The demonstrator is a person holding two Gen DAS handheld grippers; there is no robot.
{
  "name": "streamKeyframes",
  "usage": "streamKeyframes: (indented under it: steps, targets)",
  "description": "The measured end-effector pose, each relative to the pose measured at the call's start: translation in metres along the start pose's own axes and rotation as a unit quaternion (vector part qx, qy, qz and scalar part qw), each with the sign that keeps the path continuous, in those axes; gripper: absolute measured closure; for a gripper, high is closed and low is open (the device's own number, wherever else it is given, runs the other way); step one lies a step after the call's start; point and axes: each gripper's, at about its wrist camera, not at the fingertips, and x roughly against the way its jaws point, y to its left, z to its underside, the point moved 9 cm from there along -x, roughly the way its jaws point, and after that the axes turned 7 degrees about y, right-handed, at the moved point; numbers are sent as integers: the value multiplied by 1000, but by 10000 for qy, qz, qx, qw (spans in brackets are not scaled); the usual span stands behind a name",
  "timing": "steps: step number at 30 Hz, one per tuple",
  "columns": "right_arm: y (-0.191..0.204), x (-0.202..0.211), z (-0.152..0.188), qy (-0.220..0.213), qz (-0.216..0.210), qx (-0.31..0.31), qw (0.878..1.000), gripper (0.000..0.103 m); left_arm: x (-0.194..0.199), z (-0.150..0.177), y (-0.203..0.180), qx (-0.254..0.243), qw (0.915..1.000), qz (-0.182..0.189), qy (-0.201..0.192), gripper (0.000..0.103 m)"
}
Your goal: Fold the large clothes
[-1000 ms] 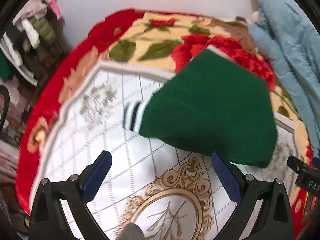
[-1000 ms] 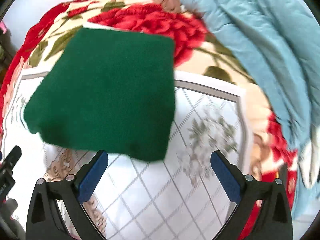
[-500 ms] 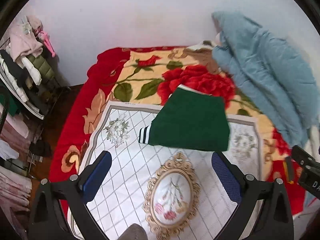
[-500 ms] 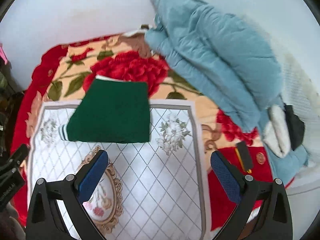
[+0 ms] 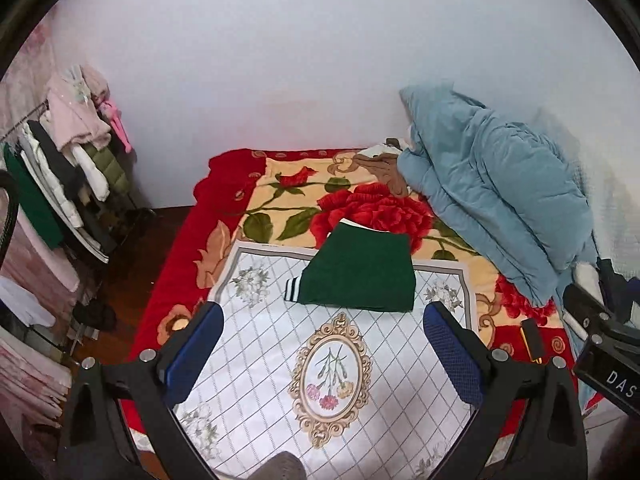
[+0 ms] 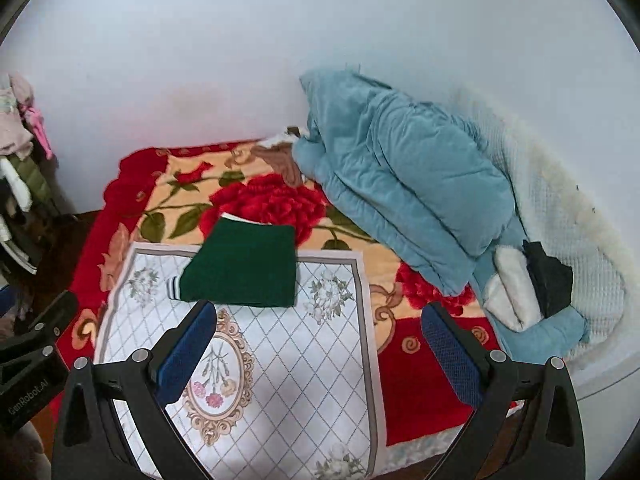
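Judging by the green sweater (image 5: 360, 272) lying folded on the white mat (image 5: 256, 360), both grippers, left (image 5: 320, 356) and right (image 6: 316, 356), are held spread and empty; any tidying is best done by squaring its edges.

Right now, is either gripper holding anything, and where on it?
Nothing is held. The left gripper and right gripper are both open and empty, above the bed; the folded green garment lies apart on the patterned mat.

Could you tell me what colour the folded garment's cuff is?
White with dark stripes cuff, clearest in left wrist view.
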Motion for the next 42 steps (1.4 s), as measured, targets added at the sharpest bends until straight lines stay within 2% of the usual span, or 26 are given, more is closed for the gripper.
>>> streamKeyframes:
  steps: [4,11,26,42]
  targets:
    - [-10,39,4,-147,-79,4,9999,0,19,6,-2,14,10000,21,-15,1]
    - [-18,79,5,-330,-104,34,9994,0,40,7,-2,114,9999,-56,-114,1]
    - [-17,98,-12,-370,-209,188,9989,0,63,1,-4,264,9996,-97,-87,1]
    - [-18,103,-21,-384,-295,274,9985,0,71,-1,-7,253,9994,-134,-167,1]
